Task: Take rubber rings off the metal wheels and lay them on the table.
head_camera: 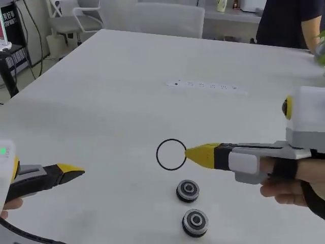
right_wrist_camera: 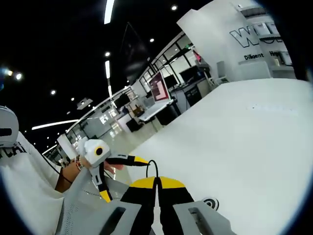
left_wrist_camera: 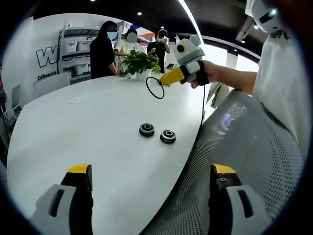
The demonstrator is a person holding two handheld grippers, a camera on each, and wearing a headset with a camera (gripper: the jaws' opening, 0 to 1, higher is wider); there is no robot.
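Note:
My right gripper (head_camera: 189,153) reaches in from the right, shut on a thin black rubber ring (head_camera: 171,154) that hangs off its yellow tips above the white table (head_camera: 111,91). Two metal wheels (head_camera: 188,190) (head_camera: 195,222) with dark rims lie flat just below it, near the front edge. In the left gripper view the ring (left_wrist_camera: 155,88) dangles from the right gripper (left_wrist_camera: 164,79) beyond the wheels (left_wrist_camera: 146,129) (left_wrist_camera: 167,136). My left gripper (head_camera: 80,173) waits at the lower left, jaws wide apart (left_wrist_camera: 150,171) and holding nothing. The right gripper view has the ring (right_wrist_camera: 152,169) edge-on above its closed jaws (right_wrist_camera: 156,182), one wheel (right_wrist_camera: 211,202) and the left gripper (right_wrist_camera: 142,161).
A white power strip (head_camera: 208,85) lies on the far side of the table. Chairs (head_camera: 162,18) stand behind it, and a person (head_camera: 289,23) stands at the far right corner. A potted plant (left_wrist_camera: 141,61) sits on the far end; a mesh chair (left_wrist_camera: 234,147) is beside me.

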